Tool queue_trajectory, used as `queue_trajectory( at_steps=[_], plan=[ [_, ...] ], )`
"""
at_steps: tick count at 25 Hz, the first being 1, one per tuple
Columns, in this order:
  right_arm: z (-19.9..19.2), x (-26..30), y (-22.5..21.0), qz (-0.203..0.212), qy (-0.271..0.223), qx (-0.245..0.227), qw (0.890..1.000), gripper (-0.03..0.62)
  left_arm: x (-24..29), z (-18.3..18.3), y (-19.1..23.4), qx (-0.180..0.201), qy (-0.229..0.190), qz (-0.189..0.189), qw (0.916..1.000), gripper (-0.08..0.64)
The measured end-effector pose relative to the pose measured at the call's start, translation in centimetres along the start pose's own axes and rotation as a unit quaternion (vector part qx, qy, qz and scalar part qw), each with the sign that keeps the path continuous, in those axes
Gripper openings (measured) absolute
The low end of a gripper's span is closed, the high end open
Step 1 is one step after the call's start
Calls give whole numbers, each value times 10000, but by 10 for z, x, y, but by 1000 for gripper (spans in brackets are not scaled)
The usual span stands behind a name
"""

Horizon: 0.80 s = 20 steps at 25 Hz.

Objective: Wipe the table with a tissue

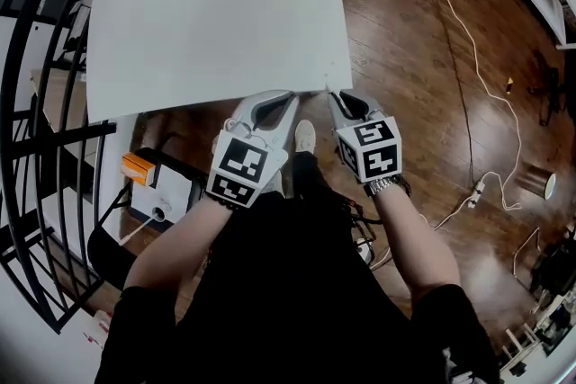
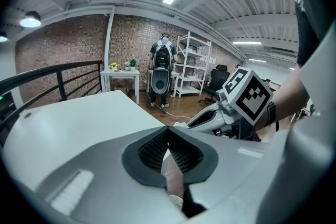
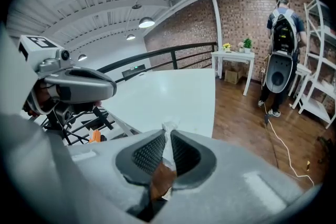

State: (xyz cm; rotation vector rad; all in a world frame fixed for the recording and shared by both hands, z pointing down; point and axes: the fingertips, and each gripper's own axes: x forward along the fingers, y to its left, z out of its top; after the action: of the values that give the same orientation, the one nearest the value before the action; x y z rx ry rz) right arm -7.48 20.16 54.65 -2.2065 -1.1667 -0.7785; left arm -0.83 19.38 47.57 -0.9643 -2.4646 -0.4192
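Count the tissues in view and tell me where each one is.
1. The tissue is pinched between the fingers of the right gripper, at the near right corner of the white table. The left gripper is shut with none showing in it.

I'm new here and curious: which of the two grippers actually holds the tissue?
The right gripper: a white tissue is pinched between its jaws. The left gripper has its jaws shut on nothing.
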Motion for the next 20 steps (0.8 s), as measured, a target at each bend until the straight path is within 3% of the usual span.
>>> queue_trajectory(
  at_steps=[20],
  plan=[
    [-25,66,-11,351,888,138,9953,17,35,-14,31,-283,319,171,9989,15]
  ],
)
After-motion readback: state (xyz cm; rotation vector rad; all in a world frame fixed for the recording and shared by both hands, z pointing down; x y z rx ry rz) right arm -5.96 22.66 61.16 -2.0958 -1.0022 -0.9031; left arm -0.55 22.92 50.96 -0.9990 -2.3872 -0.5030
